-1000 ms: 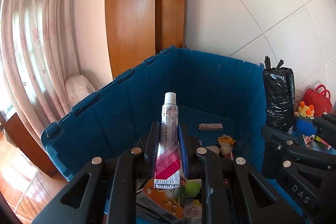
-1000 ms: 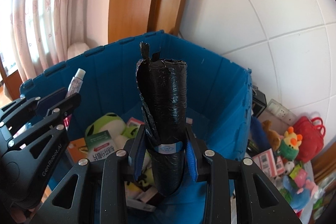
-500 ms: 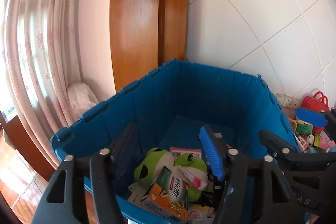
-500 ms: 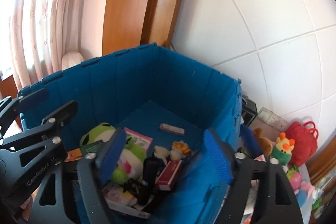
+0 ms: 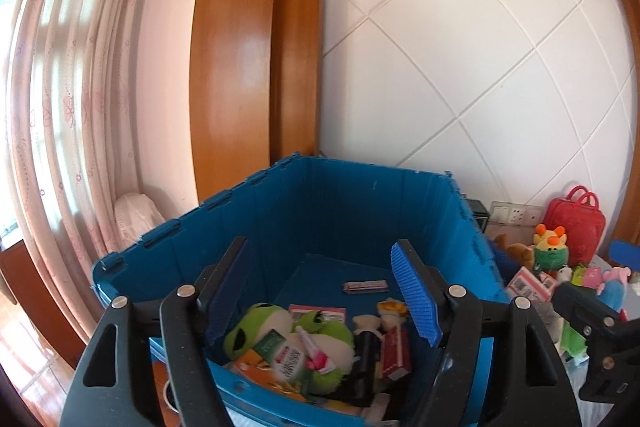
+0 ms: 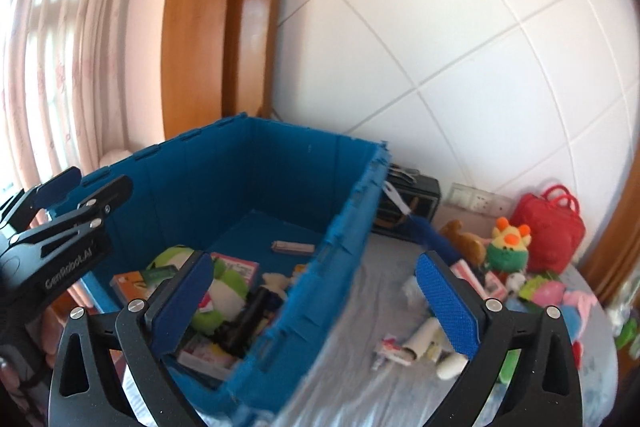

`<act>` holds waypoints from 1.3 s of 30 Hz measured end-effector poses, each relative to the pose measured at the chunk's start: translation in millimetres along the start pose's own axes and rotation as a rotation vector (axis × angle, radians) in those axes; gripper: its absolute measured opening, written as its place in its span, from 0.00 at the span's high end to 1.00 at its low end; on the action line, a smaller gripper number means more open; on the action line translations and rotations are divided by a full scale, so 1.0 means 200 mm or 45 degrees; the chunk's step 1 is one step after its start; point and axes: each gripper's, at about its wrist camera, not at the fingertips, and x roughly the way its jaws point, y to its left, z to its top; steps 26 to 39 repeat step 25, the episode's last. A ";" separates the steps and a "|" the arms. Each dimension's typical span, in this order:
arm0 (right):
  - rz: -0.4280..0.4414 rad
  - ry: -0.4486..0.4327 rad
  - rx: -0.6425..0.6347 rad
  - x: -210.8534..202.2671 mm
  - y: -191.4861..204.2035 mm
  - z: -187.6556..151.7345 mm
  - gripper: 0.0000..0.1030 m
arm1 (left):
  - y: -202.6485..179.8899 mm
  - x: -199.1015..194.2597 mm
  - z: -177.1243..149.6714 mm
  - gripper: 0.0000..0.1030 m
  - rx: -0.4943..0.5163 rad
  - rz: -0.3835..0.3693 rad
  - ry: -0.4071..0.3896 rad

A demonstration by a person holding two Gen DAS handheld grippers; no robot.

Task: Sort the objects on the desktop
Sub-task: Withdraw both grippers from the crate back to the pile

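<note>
A blue plastic crate (image 5: 352, 203) (image 6: 280, 163) holds several sorted things. The pink-and-white tube (image 5: 316, 351) lies on a green frog plush (image 5: 256, 323). The black bag roll (image 5: 366, 355) (image 6: 248, 319) lies beside a red box (image 5: 394, 351). My left gripper (image 5: 324, 291) is open and empty above the crate's near side. My right gripper (image 6: 316, 299) is open and empty over the crate's right wall. Loose toys and small tubes (image 6: 420, 339) lie on the grey table (image 6: 360, 367) to the right.
A red toy bag (image 6: 548, 223), a green-and-yellow plush (image 6: 508, 243) and a brown plush (image 6: 460, 235) stand at the table's back right. A black box (image 6: 416, 195) sits behind the crate. A tiled wall and a wooden door frame rise behind.
A second ago my left gripper held the tube and my right held the black roll. Both opened; both things now lie in the crate. Both grippers have drawn back and the right has swung rightward.
</note>
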 end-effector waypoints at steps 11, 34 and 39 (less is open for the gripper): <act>-0.209 0.064 0.179 -0.19 -0.53 -0.21 0.00 | -0.38 -0.12 -0.03 0.28 0.017 -0.228 0.085; -0.237 0.102 0.233 -0.31 -0.82 -0.31 0.00 | -0.79 -0.24 -0.11 0.28 0.136 -0.192 0.187; -0.237 0.102 0.233 -0.31 -0.82 -0.31 0.00 | -0.79 -0.24 -0.11 0.28 0.136 -0.192 0.187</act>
